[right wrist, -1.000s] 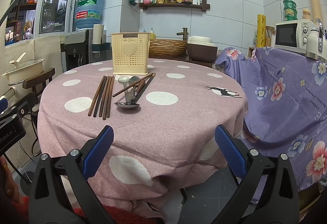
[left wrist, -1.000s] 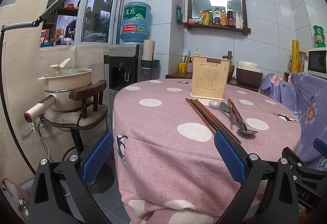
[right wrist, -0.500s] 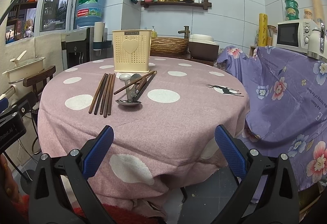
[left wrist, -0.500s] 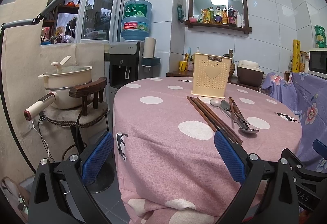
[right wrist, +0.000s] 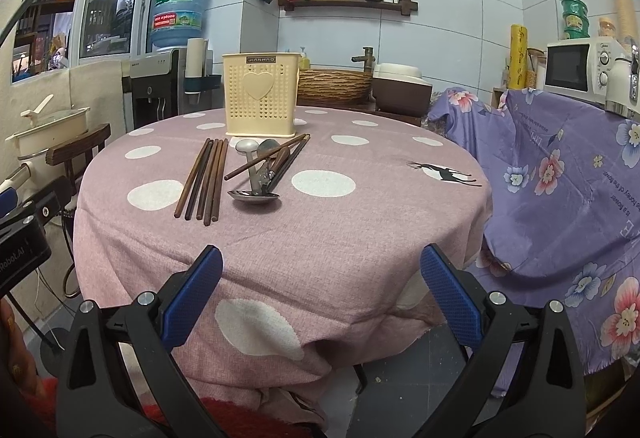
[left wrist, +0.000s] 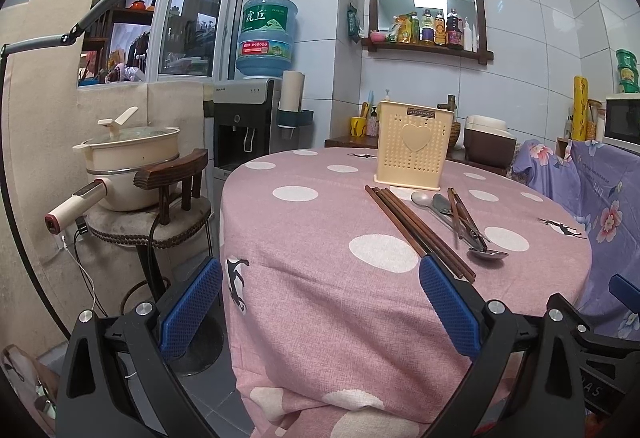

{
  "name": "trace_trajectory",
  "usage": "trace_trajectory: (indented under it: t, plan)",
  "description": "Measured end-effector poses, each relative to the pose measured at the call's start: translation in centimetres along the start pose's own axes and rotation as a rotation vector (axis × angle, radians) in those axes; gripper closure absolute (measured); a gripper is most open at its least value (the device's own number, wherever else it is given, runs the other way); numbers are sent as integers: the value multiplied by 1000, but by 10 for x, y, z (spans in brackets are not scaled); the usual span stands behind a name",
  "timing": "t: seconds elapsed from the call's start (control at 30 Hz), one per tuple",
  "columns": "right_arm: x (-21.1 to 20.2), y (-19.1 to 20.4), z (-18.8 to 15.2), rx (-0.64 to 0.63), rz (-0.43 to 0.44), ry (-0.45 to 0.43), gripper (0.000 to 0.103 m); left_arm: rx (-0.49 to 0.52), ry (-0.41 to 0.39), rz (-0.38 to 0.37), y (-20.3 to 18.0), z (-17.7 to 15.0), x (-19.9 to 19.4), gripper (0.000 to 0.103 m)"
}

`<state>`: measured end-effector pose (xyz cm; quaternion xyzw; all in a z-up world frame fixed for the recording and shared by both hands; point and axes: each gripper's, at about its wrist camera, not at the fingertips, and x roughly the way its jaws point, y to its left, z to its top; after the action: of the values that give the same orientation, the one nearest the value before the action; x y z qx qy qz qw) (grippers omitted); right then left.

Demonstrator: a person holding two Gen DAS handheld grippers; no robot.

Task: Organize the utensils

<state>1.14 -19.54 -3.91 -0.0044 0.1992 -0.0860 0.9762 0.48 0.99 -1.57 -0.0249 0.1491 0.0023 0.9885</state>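
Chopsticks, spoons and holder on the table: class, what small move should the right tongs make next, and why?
Probably ease the right tongs forward over the table edge toward the chopsticks. Both tongs are open and empty, well short of the utensils. The chopsticks lie loose in a neat bundle, apart from the tangled spoons, so they look easiest to lift first into the holder.

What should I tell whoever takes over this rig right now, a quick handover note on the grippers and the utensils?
Left gripper: open, empty, short of the table.
Right gripper: open, empty, also short of it.
Cream utensil holder: upright at the far side; inside not visible.
Neat chopsticks lie before it; to their right, spoons tangled with more chopsticks.
Done: nothing picked up.
Left: all utensils into the holder.
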Motion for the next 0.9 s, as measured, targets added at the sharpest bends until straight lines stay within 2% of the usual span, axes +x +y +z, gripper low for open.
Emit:
trace_trajectory:
  t: [0.13, 0.3, 0.47, 0.63, 0.7, 0.83, 0.87, 0.9]
  plan:
    - [10, -2, 3, 4, 52, 23, 5, 5, 24, -9, -2, 2, 7, 5]
    - [25, -7, 15, -12, 176, 68, 5, 17, 70, -31, -4, 7, 18, 5]
    - [41, -17, 40, -44, 160, 77, 5, 45, 126, -101, -3, 35, 42, 5]
    - [75, -25, 70, -87, 141, 121, 5, 109, 143, -115, -14, 71, 74, 5]
    - [89, -29, 82, -78, 154, 149, 5, 158, 180, -132, -23, 85, 94, 5]
    - [121, -33, 109, -41, 180, 195, 7, 228, 298, -157, -38, 100, 136, 24]
    - [130, -33, 115, -33, 183, 211, 9, 223, 342, -178, -40, 103, 150, 30]
    - [139, -33, 120, -20, 188, 233, 11, 205, 374, -195, -39, 103, 159, 32]
